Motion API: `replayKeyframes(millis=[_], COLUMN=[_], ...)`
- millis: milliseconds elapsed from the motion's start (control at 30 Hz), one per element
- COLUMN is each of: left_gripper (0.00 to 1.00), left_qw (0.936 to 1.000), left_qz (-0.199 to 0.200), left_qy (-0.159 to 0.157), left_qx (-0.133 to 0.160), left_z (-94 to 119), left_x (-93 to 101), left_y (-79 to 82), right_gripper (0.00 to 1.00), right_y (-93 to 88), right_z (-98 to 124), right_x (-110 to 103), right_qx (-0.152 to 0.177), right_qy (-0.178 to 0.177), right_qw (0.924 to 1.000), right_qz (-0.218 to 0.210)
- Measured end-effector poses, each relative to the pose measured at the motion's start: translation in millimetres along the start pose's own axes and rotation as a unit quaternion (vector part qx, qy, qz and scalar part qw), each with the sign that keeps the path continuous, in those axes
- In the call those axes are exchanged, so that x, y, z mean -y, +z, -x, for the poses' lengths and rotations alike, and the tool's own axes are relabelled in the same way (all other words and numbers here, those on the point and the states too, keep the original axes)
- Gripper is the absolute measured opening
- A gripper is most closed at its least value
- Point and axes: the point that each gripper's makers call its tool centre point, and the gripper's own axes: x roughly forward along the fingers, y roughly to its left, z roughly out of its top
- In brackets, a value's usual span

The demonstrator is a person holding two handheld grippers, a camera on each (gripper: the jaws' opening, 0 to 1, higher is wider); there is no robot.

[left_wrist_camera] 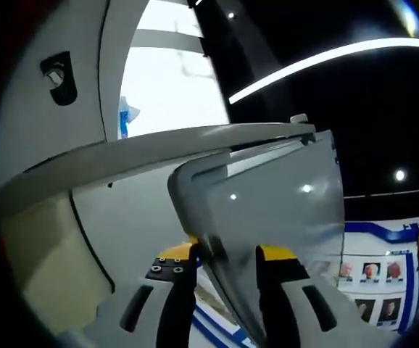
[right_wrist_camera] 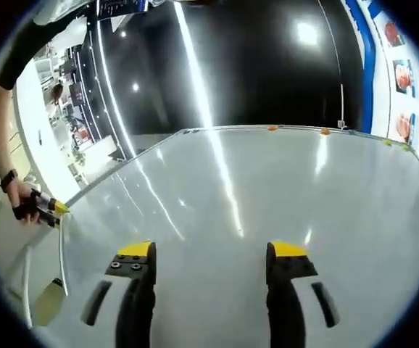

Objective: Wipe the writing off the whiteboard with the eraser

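across the right gripper view the whiteboard (right_wrist_camera: 267, 188) spreads glossy and bare ahead of your right gripper (right_wrist_camera: 213, 262), whose jaws stand wide apart with nothing between them. at nine o'clock there, your left gripper (right_wrist_camera: 50, 209) sits at the board's edge in your hand (right_wrist_camera: 21, 201). in the left gripper view your left gripper (left_wrist_camera: 227, 261) pinches the board's edge (left_wrist_camera: 267, 217) between its jaws.

The whiteboard (right_wrist_camera: 282, 188) ahead of my right jaws is smooth and glossy — ceiling lights streak across it in long white lines. My jaws look like matt black plastic with yellow tips. In the left gripper view the board's edge (left_wrist_camera: 267, 210) looks like pale, satiny metal — its grey face mirrors small light spots.
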Motion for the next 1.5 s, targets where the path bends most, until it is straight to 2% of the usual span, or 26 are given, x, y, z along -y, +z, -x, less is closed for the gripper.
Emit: replayKeyframes(millis=[233,333,433,533,600,633,667,767,1000,1067,1167,1333,1500], left_gripper=[0.34,0.34,0.34,0.34,0.34,0.34,0.34,0.34,0.38,0.37,0.39,0.38,0.37], left_qw=[1.0,1.0,1.0,1.0,0.9999,0.9999,1.0,0.9999,0.9998,0.9997,0.9997,0.9997,0.9996], left_qz=[-0.006,-0.006,-0.009,-0.009,-0.01,-0.01,-0.008,-0.01,-0.008,-0.011,-0.01,-0.011,-0.012], left_qy=[0.002,0.002,0.0,-0.001,-0.003,-0.002,-0.003,-0.003,0.001,0.0,0.001,0.004,0.004], left_qx=[0.0,-0.001,-0.002,-0.004,-0.005,-0.005,-0.004,-0.008,-0.017,-0.023,-0.024,-0.02,-0.025], left_z=[-9,-9,-8,-9,-7,-8,-8,-7,-13,-15,-18,-21,-21], left_x=[-10.7,-11.5,-2.4,-5.6,2.8,1.1,-1.2,8.5,2.7,-2.4,1.5,-3.4,-13.6], left_y=[5.5,6.5,0.8,4.3,-1.5,0.1,2.3,-5.9,-6.4,-7.3,-13.2,-13.9,-6.3], right_gripper=[0.55,0.55,0.55,0.55,0.55,0.55,0.55,0.55,0.56,0.56,0.56,0.56,0.56], right_y=[-17.1,-19.6,-20.7,-22.3,-22.9,-22.3,-17.3,-11.4,-2.7,-2.8,-8.9,-19.4,-12.7], right_z=[-14,-19,-22,-25,-28,-29,-28,-24,-15,-13,-11,-10,-7], right_x=[-14,-17,-19,-23,-23,-23,-25,-31,-18,-17,-15,-21,-25], right_qx=[-0.003,-0.001,0.003,0.009,0.011,0.012,0.016,0.02,0.025,0.022,0.015,0.003,0.003], right_qy=[0.023,0.02,0.021,0.023,0.021,0.019,0.019,0.023,0.001,0.001,0.005,0.035,0.033], right_qw=[0.9996,0.9996,0.9995,0.9994,0.9994,0.9995,0.9995,0.9992,0.9996,0.9996,0.9997,0.9991,0.9992], right_qz=[0.017,0.019,0.025,0.024,0.025,0.023,0.019,0.026,0.013,0.015,0.019,0.024,0.024])
